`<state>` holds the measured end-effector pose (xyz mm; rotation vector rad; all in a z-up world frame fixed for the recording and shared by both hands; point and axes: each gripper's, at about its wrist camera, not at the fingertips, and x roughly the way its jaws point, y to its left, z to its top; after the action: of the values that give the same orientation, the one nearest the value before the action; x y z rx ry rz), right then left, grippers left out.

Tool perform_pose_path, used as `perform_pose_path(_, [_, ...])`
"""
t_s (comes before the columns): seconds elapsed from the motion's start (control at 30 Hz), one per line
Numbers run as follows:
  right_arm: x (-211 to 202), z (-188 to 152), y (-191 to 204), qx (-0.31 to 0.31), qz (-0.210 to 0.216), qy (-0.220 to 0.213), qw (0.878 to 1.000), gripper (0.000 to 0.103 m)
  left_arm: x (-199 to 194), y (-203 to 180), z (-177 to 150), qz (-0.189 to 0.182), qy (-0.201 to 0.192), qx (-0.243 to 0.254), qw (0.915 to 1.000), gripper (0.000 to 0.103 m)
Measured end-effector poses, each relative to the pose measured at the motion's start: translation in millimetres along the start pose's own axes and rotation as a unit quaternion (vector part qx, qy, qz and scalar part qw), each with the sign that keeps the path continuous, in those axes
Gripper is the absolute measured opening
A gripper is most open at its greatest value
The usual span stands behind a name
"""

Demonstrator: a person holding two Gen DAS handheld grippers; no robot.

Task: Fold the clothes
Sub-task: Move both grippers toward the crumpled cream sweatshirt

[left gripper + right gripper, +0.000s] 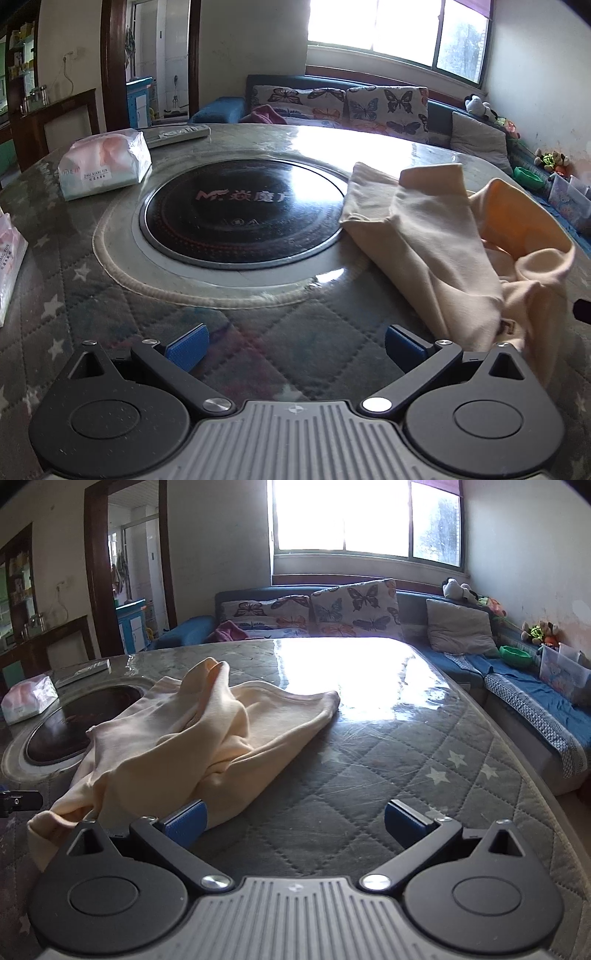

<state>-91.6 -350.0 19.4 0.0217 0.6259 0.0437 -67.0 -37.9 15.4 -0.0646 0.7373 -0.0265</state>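
Garment: cream cloth (192, 734) is seen crumpled on the counter (369, 775), its far edge lapping the black hob disc (240, 214).
Left hand-held gripper (293, 349): jaws are spread wide, nothing is held; it is placed just left of the cloth.
Right hand-held gripper (293, 825): jaws are spread wide, nothing is held; its left pad (186, 821) is touching or just beside the cloth edge, which cannot be told.
Progress: no neat fold is seen; folding is judged barely begun. Spreading flat and all folds are left.
Hidden: garment type cannot be made out; its near hem is cut off behind the gripper bodies. An orange lining (517, 218) is partly shown.
Clutter: tissue pack (105, 164), remote (177, 134).
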Motion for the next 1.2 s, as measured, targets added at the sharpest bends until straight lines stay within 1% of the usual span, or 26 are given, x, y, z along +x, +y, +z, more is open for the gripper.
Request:
perform_pose_path(0.1, [-5,-2,7,-0.002,0.008,0.008,1.0,0.103,-9,-8,1,-0.009,-0.005,0.003,0.9999,0.103])
perform_pose_path(0.27, [-8,-7,14,-0.001,0.025,0.023,0.999,0.103,-21,-22,2,-0.019,-0.013,0.023,0.9995,0.103])
perform_pose_path(0.4, [-13,-11,17,-0.003,0.021,0.034,0.999,0.103,-25,-32,1,-0.027,-0.01,0.032,0.9991,0.103])
perform_pose_path(0.5, [-19,-13,16,0.002,0.026,0.038,0.999,0.103,-29,-39,0,-0.031,-0.007,0.041,0.9987,0.103])
perform_pose_path(0.73, [-23,-17,24,-0.012,0.033,0.048,0.998,0.103,-35,-51,-5,-0.026,-0.002,0.06,0.9979,0.103])
perform_pose_path(1.2, [-32,-21,33,-0.029,0.047,0.052,0.997,0.103,-42,-59,-12,-0.017,0.018,0.069,0.9973,0.103])
